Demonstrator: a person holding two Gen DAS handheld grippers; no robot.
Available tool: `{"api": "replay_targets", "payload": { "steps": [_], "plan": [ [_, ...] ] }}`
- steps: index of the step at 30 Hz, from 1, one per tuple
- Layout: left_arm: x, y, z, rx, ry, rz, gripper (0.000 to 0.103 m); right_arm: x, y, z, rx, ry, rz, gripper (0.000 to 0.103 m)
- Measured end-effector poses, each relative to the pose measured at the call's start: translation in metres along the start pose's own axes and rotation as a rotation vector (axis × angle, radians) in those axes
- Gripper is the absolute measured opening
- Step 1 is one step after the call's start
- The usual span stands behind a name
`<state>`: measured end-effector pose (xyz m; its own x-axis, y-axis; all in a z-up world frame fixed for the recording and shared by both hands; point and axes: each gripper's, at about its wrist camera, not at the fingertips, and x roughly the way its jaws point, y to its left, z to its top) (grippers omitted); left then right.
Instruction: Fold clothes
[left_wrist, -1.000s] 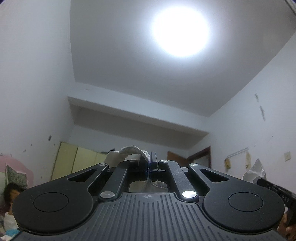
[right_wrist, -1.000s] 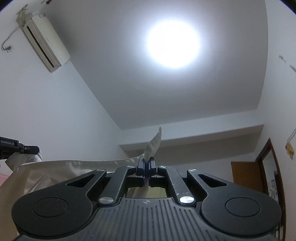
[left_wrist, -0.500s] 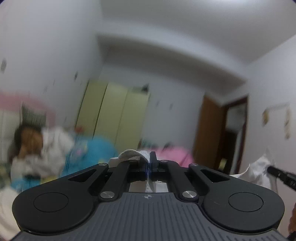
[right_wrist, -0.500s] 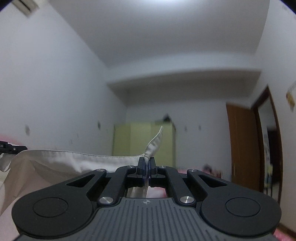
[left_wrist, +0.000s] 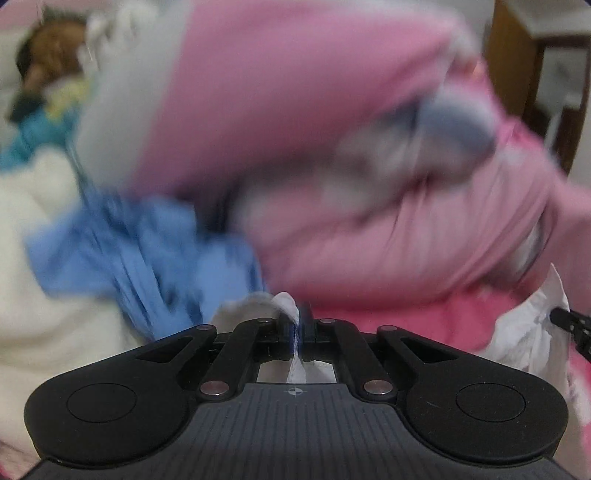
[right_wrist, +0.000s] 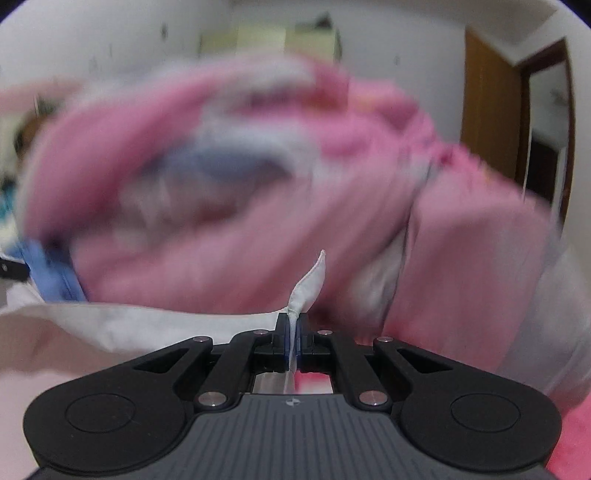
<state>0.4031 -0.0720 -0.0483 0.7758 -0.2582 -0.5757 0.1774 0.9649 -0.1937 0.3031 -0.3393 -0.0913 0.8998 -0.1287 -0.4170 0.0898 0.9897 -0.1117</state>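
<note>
A white garment (right_wrist: 110, 325) hangs stretched between both grippers. My right gripper (right_wrist: 293, 332) is shut on one of its corners, and a pointed tip of white cloth sticks up past the pads. In the left wrist view my left gripper (left_wrist: 297, 325) is shut on another bunched bit of the white garment (left_wrist: 284, 304). The far end of the cloth, with the tip of the right gripper (left_wrist: 570, 325), shows at the right edge of the left wrist view. Both views are blurred by motion.
A big pink quilt (left_wrist: 369, 147) is heaped on the bed ahead. A crumpled blue garment (left_wrist: 147, 251) and cream bedding (left_wrist: 44, 221) lie to the left. A person (left_wrist: 44, 62) lies at the far left. A brown door (right_wrist: 491, 103) stands at the right.
Both grippers have swung down from pointing at the ceiling and its lamp to pointing at the bed, carrying the white garment with them. Both stayed shut on the cloth.
</note>
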Motion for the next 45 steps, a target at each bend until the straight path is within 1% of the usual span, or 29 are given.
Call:
{"api": "replay_targets", "payload": {
  "steps": [1, 2, 3, 4, 5, 7, 8, 9, 10, 11, 12, 13, 14, 16, 19, 21, 24, 26, 29, 31, 33, 34, 35, 36, 39, 41, 43, 44, 45],
  "plan": [
    [0.013, 0.004, -0.006, -0.016, 0.032, 0.011, 0.002, 0.012, 0.0, -0.011, 0.001, 0.039, -0.001, 0.002],
    [0.026, 0.007, -0.011, -0.032, 0.072, 0.015, 0.008, 0.023, -0.001, -0.02, 0.013, 0.076, 0.003, 0.003],
    [0.036, 0.011, -0.016, -0.047, 0.115, 0.013, 0.017, 0.033, -0.004, -0.028, 0.027, 0.113, 0.008, 0.003],
    [0.043, 0.014, -0.02, -0.064, 0.155, 0.009, 0.02, 0.044, -0.006, -0.038, 0.049, 0.161, 0.027, 0.003],
    [0.047, 0.017, -0.023, -0.08, 0.177, 0.004, 0.022, 0.053, -0.01, -0.043, 0.075, 0.208, 0.043, 0.006],
    [0.038, 0.023, -0.02, -0.12, 0.174, -0.014, 0.031, 0.054, -0.018, -0.045, 0.121, 0.235, 0.063, 0.011],
    [0.032, 0.027, -0.016, -0.156, 0.179, -0.028, 0.047, 0.051, -0.023, -0.042, 0.145, 0.248, 0.074, 0.022],
    [0.024, 0.031, -0.012, -0.193, 0.178, -0.043, 0.06, 0.048, -0.027, -0.037, 0.17, 0.266, 0.084, 0.031],
    [0.014, 0.034, -0.008, -0.22, 0.169, -0.057, 0.063, 0.045, -0.032, -0.033, 0.195, 0.284, 0.095, 0.045],
    [0.002, 0.036, -0.004, -0.238, 0.155, -0.071, 0.07, 0.045, -0.036, -0.028, 0.215, 0.285, 0.105, 0.05],
    [-0.01, 0.037, 0.001, -0.247, 0.148, -0.079, 0.075, 0.04, -0.039, -0.023, 0.228, 0.282, 0.109, 0.05],
    [-0.023, 0.037, 0.005, -0.249, 0.145, -0.083, 0.078, 0.034, -0.042, -0.017, 0.238, 0.285, 0.108, 0.052],
    [-0.037, 0.037, 0.009, -0.251, 0.138, -0.091, 0.081, 0.029, -0.046, -0.01, 0.251, 0.291, 0.107, 0.056],
    [-0.066, 0.039, 0.016, -0.263, 0.119, -0.116, 0.082, 0.016, -0.052, 0.003, 0.277, 0.29, 0.108, 0.06],
    [-0.118, 0.046, 0.026, -0.284, 0.092, -0.163, 0.082, -0.013, -0.057, 0.023, 0.289, 0.276, 0.109, 0.06],
    [-0.152, 0.053, 0.031, -0.282, 0.05, -0.197, 0.082, -0.041, -0.06, 0.036, 0.302, 0.253, 0.132, 0.06],
    [-0.23, 0.066, 0.037, -0.242, -0.048, -0.215, 0.082, -0.094, -0.063, 0.056, 0.338, 0.212, 0.198, 0.06],
    [-0.283, 0.078, 0.042, -0.21, -0.127, -0.187, 0.082, -0.131, -0.062, 0.067, 0.342, 0.185, 0.24, 0.059],
    [-0.362, 0.097, 0.05, -0.163, -0.247, -0.135, 0.085, -0.191, -0.054, 0.079, 0.307, 0.132, 0.289, 0.058],
    [-0.411, 0.11, 0.047, -0.128, -0.304, -0.076, 0.088, -0.229, -0.048, 0.085, 0.28, 0.101, 0.319, 0.057],
    [-0.44, 0.122, 0.032, -0.091, -0.325, -0.011, 0.095, -0.259, -0.041, 0.086, 0.275, 0.084, 0.36, 0.055],
    [-0.452, 0.128, 0.022, -0.072, -0.331, 0.021, 0.095, -0.269, -0.037, 0.086, 0.277, 0.083, 0.382, 0.054],
    [-0.458, 0.133, 0.01, -0.054, -0.321, 0.054, 0.095, -0.277, -0.032, 0.084, 0.283, 0.089, 0.407, 0.051],
    [-0.453, 0.137, -0.008, -0.039, -0.29, 0.078, 0.095, -0.283, -0.025, 0.081, 0.287, 0.101, 0.434, 0.051],
    [-0.425, 0.147, -0.07, -0.004, -0.174, 0.113, 0.094, -0.287, 0.006, 0.061, 0.288, 0.171, 0.512, 0.046],
    [-0.396, 0.152, -0.118, 0.004, -0.076, 0.106, 0.093, -0.287, 0.031, 0.042, 0.287, 0.226, 0.559, 0.04],
    [-0.369, 0.155, -0.161, -0.006, 0.01, 0.073, 0.083, -0.284, 0.056, 0.02, 0.287, 0.291, 0.615, 0.036],
    [-0.356, 0.157, -0.18, -0.015, 0.046, 0.059, 0.076, -0.282, 0.07, 0.009, 0.288, 0.325, 0.638, 0.034],
    [-0.343, 0.157, -0.198, -0.03, 0.078, 0.048, 0.072, -0.281, 0.083, -0.002, 0.286, 0.355, 0.656, 0.034]
  ]
}}
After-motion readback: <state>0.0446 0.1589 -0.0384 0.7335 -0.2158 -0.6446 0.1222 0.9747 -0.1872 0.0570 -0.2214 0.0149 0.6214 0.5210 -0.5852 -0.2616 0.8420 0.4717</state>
